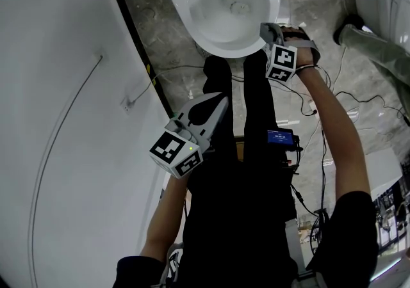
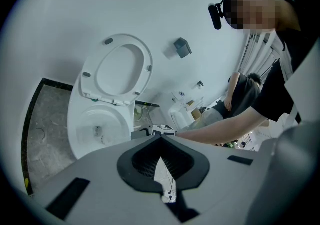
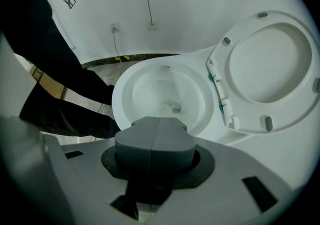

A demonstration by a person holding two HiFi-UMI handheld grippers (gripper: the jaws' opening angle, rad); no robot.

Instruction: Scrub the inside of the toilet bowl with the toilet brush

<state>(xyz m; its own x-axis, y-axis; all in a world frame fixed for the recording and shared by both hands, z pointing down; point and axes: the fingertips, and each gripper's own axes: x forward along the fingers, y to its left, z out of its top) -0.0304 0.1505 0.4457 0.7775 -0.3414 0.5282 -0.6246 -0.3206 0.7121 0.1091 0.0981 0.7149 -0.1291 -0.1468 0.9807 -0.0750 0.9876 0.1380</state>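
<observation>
Grey fingers [image 3: 140, 141] of the right gripper [image 1: 264, 29] are pressed flat together with nothing between them. They are held just at the rim of the white toilet bowl [image 1: 224, 48] and point into it. The left gripper [image 1: 221, 100] hangs lower, over the person's black trousers [image 1: 246, 178]. Its fingers are closed tip to tip, empty, and aimed at the bowl. Inside the bowl, the drain opening [image 3: 173, 106] shows at the bottom. The seat [image 3: 225, 76] stands raised. Cables [image 1: 307, 95] trail over the grey stone floor [image 1: 176, 50].
</observation>
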